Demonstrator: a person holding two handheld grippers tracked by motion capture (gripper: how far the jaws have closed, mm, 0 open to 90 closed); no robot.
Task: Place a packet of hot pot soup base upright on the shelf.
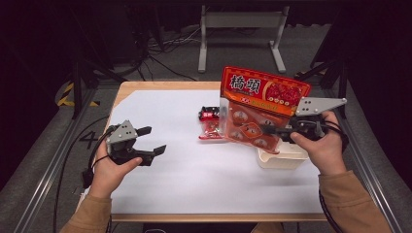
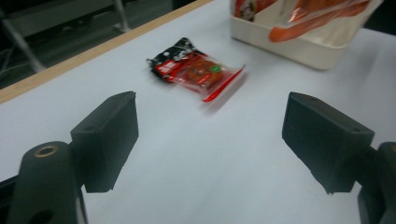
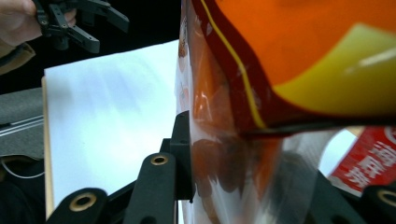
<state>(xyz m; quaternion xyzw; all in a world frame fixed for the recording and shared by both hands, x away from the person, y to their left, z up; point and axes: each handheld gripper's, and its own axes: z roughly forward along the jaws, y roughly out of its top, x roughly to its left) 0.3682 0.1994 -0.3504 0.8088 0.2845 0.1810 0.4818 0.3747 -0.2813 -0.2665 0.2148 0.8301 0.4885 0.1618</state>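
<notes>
The right gripper (image 1: 272,130) was clamped on a large red snack bag (image 1: 257,109), holding it upright and clear of the tabletop (image 1: 194,179) at about 2 o'clock from the tabletop's middle. In the right gripper view the jaws pressed on the bag's clear lower part from either side, with its orange and red printed top (image 3: 303,46) looming above. The bag's lower edge hung just above a cream plastic tub (image 1: 284,158), which sat on the white sheet at roughly 3 o'clock. In the left gripper view more red packaging (image 2: 247,7) showed inside that tub (image 2: 299,44).

The left gripper (image 1: 148,143) was spread wide and held nothing, hovering at about 9 o'clock, its jaws pointing toward the middle. In the left gripper view the two black jaws stood well apart over bare white surface. Ahead of them, at about 12 o'clock from the tabletop's middle, a small red-and-black snack packet (image 2: 196,70) lay flat on the sheet, just beside the hanging bag in the high view (image 1: 210,124) and well apart from the left gripper.
</notes>
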